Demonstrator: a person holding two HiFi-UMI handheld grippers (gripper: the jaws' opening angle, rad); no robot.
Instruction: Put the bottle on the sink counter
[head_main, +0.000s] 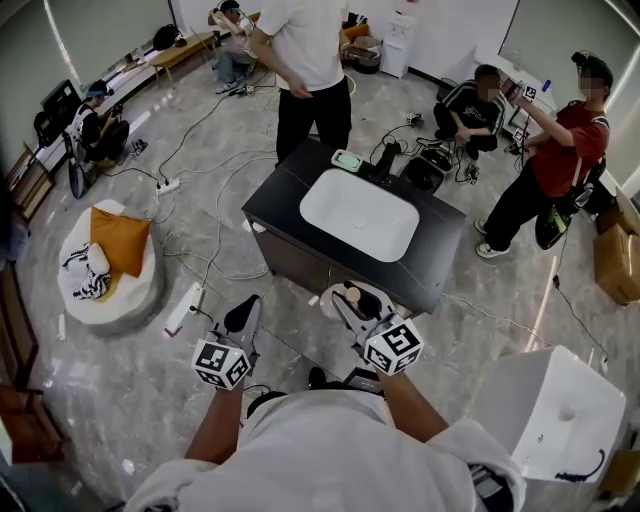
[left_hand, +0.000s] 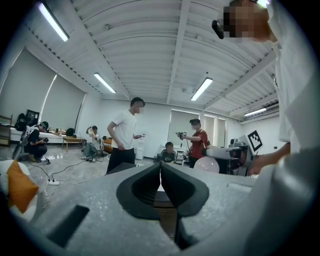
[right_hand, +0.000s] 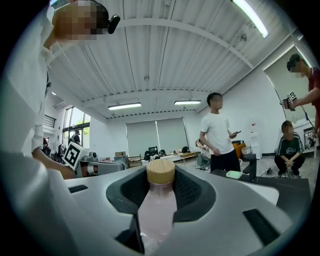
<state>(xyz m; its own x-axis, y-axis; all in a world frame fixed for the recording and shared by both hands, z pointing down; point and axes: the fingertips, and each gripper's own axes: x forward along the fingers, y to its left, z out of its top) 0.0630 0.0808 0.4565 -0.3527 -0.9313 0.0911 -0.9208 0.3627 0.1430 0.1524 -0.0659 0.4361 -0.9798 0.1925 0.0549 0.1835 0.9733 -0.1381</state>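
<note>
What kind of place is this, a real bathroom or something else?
Likely a lab or studio workspace, not a bathroom: the sink counter stands alone mid-floor, a power strip lies on the open floor, and strip lights run along a ribbed industrial ceiling.

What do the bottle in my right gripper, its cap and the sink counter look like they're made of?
The bottle is pale pink and translucent: plastic or frosted glass, I cannot tell which. Its cap is tan, matte, faintly grained, probably wood or bamboo. The sink counter is a smooth black slab, perhaps stone or laminate, around a glossy white basin, likely ceramic.
</note>
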